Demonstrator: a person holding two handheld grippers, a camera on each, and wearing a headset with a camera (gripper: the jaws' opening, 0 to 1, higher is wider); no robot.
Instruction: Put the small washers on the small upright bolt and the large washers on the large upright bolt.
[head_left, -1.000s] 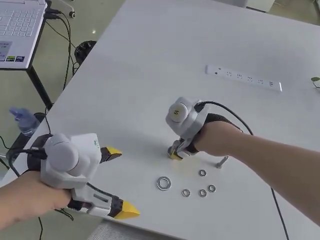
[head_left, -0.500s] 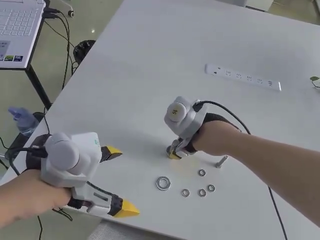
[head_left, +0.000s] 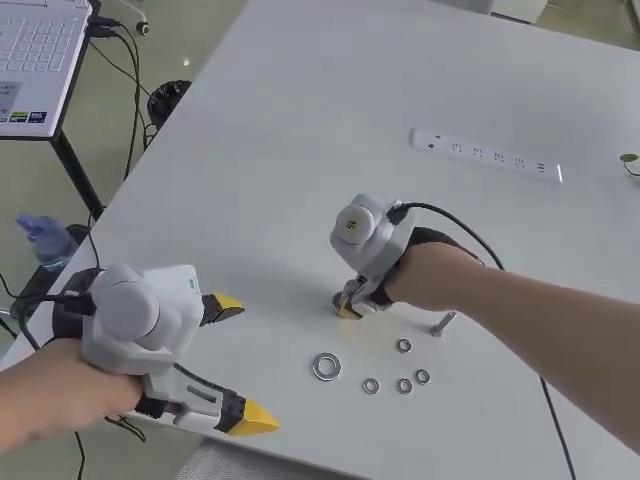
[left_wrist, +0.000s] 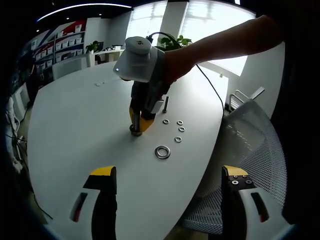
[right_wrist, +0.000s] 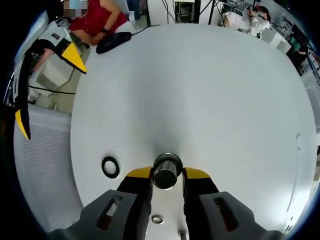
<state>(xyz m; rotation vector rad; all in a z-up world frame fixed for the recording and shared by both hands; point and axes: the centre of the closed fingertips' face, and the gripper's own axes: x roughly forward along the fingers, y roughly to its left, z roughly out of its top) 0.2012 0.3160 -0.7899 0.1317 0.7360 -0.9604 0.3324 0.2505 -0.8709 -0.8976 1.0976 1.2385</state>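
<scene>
My right gripper points down at the white table and is shut on the large bolt, whose lower end rests on the tabletop. In the head view, one large washer lies just in front of that gripper. Several small washers are scattered to the right of the large washer. The small bolt lies on its side beside them. My left gripper hovers open near the table's front edge, left of the washers, with nothing between its jaws.
A white power strip lies further back on the table. Off the table's left edge stand a laptop, cables and a spray bottle. A mesh chair sits at the front edge.
</scene>
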